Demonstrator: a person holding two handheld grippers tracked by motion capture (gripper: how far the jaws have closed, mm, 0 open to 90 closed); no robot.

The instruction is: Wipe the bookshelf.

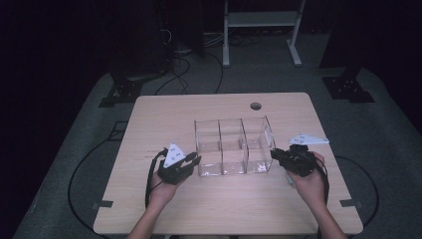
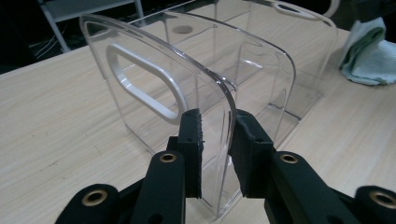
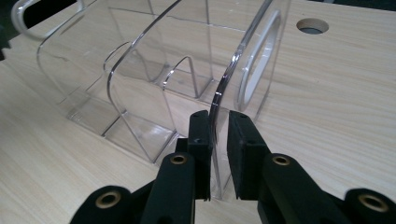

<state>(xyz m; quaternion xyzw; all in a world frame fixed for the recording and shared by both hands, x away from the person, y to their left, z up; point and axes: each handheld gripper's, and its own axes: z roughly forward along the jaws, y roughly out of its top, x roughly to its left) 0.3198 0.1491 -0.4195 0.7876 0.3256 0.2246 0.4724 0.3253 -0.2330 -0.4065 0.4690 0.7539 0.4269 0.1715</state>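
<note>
A clear plastic organizer (image 1: 233,144) with three compartments stands upright in the middle of the wooden table (image 1: 164,114). My left gripper (image 1: 196,160) meets its left end. In the left gripper view the end wall (image 2: 140,84), with its oval handle slot, runs between the jaws, and the gripper (image 2: 217,135) is shut on it. My right gripper (image 1: 273,153) is at the organizer's right end. There the opposite end wall (image 3: 254,70) passes between the jaws of that gripper (image 3: 219,135). One pad lies against the wall and a thin gap shows at the other, so it is open.
A round cable hole (image 1: 256,106) sits near the table's far edge. A pale blue-green cloth (image 2: 369,56) lies on the table past the organizer's far end. Beyond the table stand a white metal frame (image 1: 261,20) and black stand feet with cables on the floor.
</note>
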